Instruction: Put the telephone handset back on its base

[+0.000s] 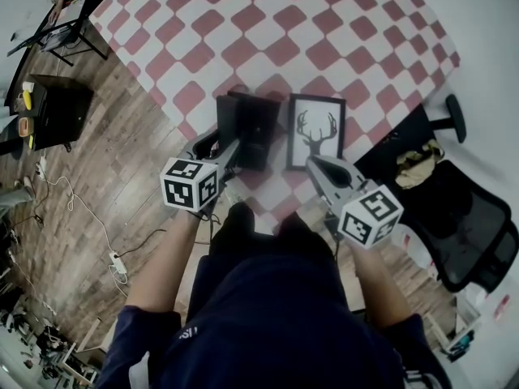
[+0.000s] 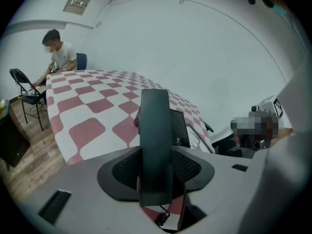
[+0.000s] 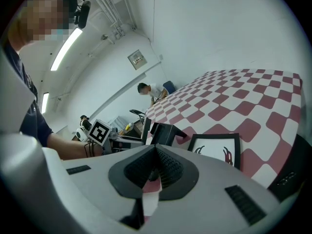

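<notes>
My left gripper (image 1: 229,148) is shut on the black telephone handset (image 1: 225,121), holding it near the table's front edge just left of the black base (image 1: 263,134). In the left gripper view the handset (image 2: 155,135) stands upright between the jaws of the left gripper (image 2: 156,165), with the base (image 2: 179,128) close behind it and a coiled cord (image 2: 164,219) hanging below. My right gripper (image 1: 312,162) is shut with nothing in it, at the lower edge of a framed antler picture (image 1: 315,130). The right gripper view shows the right gripper (image 3: 155,167), the base (image 3: 165,132) and the picture (image 3: 217,148).
The table (image 1: 268,23) has a red-and-white checked cloth. A black office chair (image 1: 466,217) stands to the right. A person (image 2: 59,53) sits at the table's far end beside a folding chair (image 2: 24,89). Cables (image 1: 97,233) lie on the wooden floor at left.
</notes>
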{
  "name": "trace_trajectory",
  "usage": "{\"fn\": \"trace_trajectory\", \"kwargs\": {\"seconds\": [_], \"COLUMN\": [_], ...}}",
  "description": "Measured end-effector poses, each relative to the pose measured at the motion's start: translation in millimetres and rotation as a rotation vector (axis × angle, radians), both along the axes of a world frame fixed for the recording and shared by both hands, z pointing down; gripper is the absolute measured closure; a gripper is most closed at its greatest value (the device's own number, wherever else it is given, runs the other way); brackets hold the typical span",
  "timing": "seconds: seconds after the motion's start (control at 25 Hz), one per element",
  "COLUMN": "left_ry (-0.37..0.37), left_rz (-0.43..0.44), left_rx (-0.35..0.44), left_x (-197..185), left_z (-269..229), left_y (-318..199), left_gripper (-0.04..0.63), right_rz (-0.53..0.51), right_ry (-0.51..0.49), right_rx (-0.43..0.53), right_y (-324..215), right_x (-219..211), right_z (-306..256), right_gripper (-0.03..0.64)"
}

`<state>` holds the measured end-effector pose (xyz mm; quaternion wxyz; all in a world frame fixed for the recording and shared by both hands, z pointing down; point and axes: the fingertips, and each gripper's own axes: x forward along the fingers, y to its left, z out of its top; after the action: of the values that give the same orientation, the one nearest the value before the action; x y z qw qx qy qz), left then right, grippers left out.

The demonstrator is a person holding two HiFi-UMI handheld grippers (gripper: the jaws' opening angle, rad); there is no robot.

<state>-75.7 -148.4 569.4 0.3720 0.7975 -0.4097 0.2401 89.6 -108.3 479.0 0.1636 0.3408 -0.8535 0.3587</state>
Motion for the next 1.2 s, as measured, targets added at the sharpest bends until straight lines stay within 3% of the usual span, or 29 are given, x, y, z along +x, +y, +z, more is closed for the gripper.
{"fn": "trace_trajectory", "kwargs": {"seconds": [0.64, 1.2], "left_ry": [-0.071, -0.042], "left_rz": [-0.016, -0.045], "left_rx": [-0.086, -0.084], "left_x": [3, 4], "left_z": [17, 16], "left_y": [-1, -4], "left_gripper": [0.376, 0.371], "right_rz": [0.01, 0.006], "right_ry": [-0.01, -0.004], "right_rx": [-0.01, -0.013], "right_y": [-4, -3], "right_x": [8, 7], "right_z": [3, 5], "right_gripper": [0.6, 0.6]}}
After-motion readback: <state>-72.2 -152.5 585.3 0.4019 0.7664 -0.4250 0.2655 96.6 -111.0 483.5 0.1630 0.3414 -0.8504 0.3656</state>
